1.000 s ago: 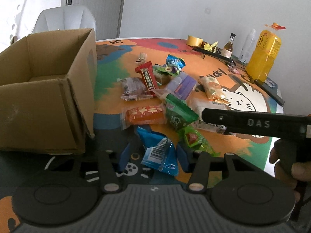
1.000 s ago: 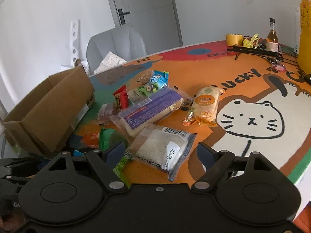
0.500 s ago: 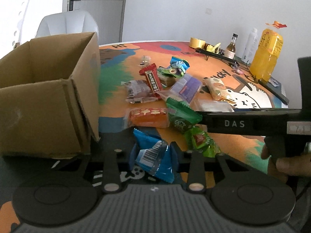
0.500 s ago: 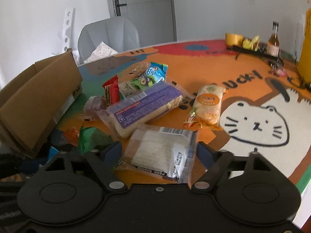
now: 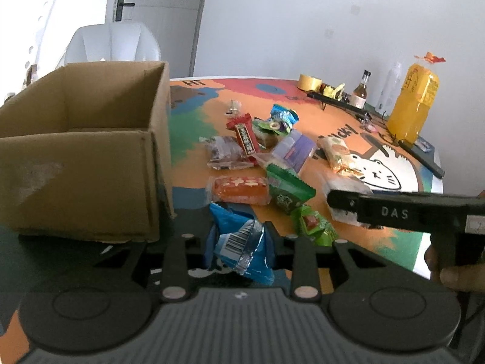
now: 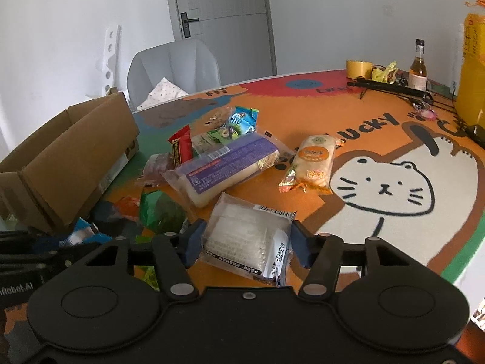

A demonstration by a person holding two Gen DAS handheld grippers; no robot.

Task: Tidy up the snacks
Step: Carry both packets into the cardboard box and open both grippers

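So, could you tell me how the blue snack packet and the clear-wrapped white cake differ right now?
The blue snack packet is opaque blue foil; the clear-wrapped white cake shows its contents. The packet sits crumpled between the left gripper fingers, the cake flat between the right gripper fingers. Both carry barcodes, with jaws just closing on them.

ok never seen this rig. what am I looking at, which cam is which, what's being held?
No robot arm here: a person holds a handheld two-finger gripper in each hand, with a fisheye camera on each looking along its fingers. In the left wrist view the left gripper has been closing and now pinches a blue snack packet, next to an open cardboard box. In the right wrist view the right gripper has been closing around a clear-wrapped white snack. More snacks are scattered on the colourful cat mat.
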